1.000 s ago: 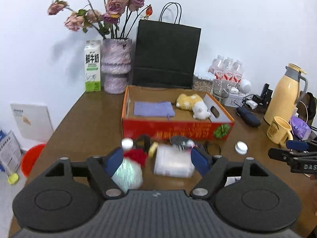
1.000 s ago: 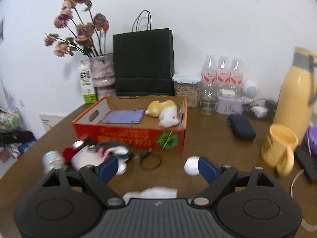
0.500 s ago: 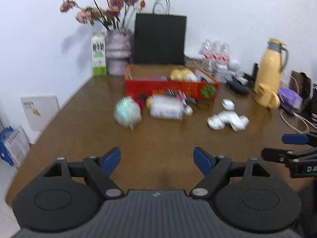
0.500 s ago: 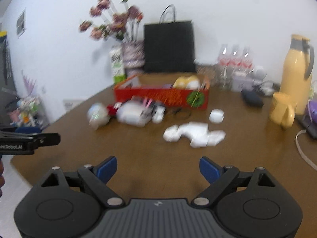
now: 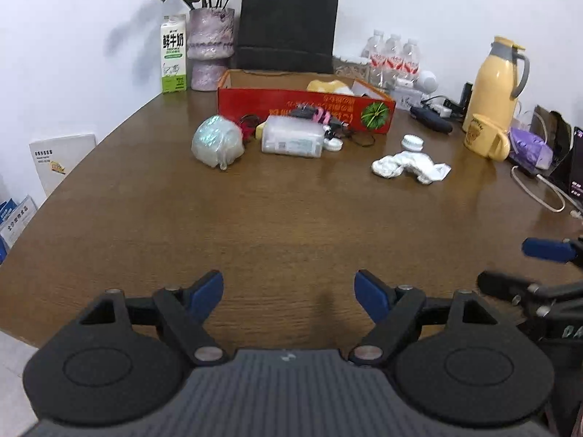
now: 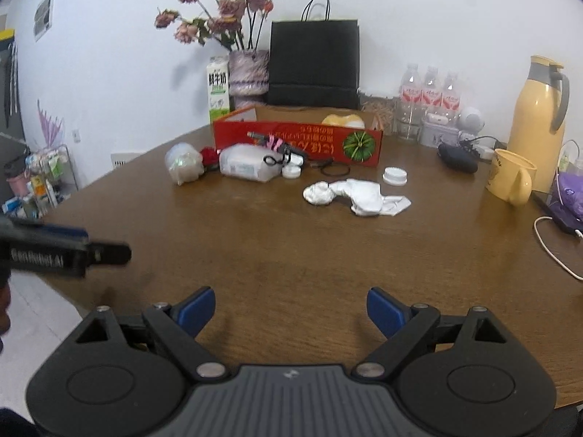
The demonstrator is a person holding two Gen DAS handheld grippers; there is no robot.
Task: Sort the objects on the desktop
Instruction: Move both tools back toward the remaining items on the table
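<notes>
Both my grippers [image 5: 289, 291] [image 6: 291, 309] gape empty — sorting barely begun — next, reach for the white cloth [image 6: 359, 196].

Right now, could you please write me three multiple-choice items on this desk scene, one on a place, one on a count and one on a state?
1. Where does the crumpled white cloth lie?
A. inside the red box
B. on the bare table in front of the red box
C. on the yellow mug

2. How many water bottles stand by the wall?
A. one
B. three
C. five

3. How is the right hand-held gripper?
A. open and empty
B. shut on the cloth
C. shut on a cap

Key: 1 B, the cloth rests on wood short of the red box; 2 B, three red-labelled tops show; 3 A, only tabletop shows between its fingers.
</notes>
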